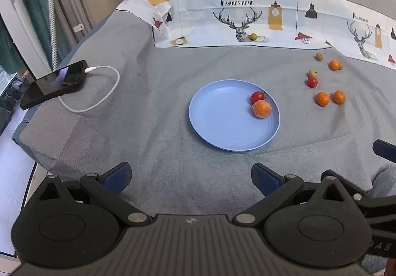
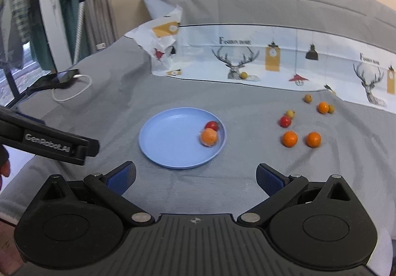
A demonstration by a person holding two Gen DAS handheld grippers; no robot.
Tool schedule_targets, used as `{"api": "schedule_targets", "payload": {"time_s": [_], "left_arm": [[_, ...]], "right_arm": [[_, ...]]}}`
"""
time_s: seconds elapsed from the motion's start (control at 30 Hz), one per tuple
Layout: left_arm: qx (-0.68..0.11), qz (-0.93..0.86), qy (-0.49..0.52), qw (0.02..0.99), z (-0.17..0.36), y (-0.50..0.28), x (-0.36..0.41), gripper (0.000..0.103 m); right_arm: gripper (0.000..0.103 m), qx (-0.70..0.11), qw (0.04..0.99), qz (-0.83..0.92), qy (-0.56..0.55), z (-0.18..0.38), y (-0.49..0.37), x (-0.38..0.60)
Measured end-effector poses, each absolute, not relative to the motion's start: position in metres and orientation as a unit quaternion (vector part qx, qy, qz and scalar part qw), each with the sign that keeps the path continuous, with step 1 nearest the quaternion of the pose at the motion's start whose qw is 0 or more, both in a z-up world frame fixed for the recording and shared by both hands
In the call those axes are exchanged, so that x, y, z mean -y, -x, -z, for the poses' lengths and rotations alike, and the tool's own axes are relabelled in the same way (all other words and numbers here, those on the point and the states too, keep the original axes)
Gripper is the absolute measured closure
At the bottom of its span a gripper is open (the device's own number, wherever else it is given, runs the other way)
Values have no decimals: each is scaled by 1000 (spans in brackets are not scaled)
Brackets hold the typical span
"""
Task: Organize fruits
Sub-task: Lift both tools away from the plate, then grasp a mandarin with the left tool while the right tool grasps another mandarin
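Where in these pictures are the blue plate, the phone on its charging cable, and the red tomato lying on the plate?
blue plate [image 1: 217,112]: left wrist view, bare middle of the dish.
phone [image 1: 53,84]: left wrist view, middle of the dark screen.
red tomato [image 2: 212,125]: right wrist view, centre of its skin.

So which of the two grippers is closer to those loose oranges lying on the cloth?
Right. The right gripper faces the plate's right side, with the two nearest oranges just ahead to its right. The left gripper sits further left, the blue plate between it and them.
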State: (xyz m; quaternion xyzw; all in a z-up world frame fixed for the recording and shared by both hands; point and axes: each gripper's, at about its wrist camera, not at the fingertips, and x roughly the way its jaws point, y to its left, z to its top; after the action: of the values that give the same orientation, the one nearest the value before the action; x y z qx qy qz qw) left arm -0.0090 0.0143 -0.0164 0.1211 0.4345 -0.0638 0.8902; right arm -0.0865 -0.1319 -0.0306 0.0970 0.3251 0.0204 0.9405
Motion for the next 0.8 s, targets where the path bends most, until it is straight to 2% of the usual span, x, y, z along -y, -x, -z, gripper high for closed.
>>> {"api": "schedule_targets", "payload": {"time_s": [0.5, 0.8], "left_arm": [[-479, 72, -155, 861, 44, -63, 66, 0], [-500, 129, -155, 842, 90, -129, 161, 0]], "right_arm": [[1, -338, 914, 146, -171, 101, 32, 254], [1, -355, 911, 185, -104, 173, -46, 316]]}}
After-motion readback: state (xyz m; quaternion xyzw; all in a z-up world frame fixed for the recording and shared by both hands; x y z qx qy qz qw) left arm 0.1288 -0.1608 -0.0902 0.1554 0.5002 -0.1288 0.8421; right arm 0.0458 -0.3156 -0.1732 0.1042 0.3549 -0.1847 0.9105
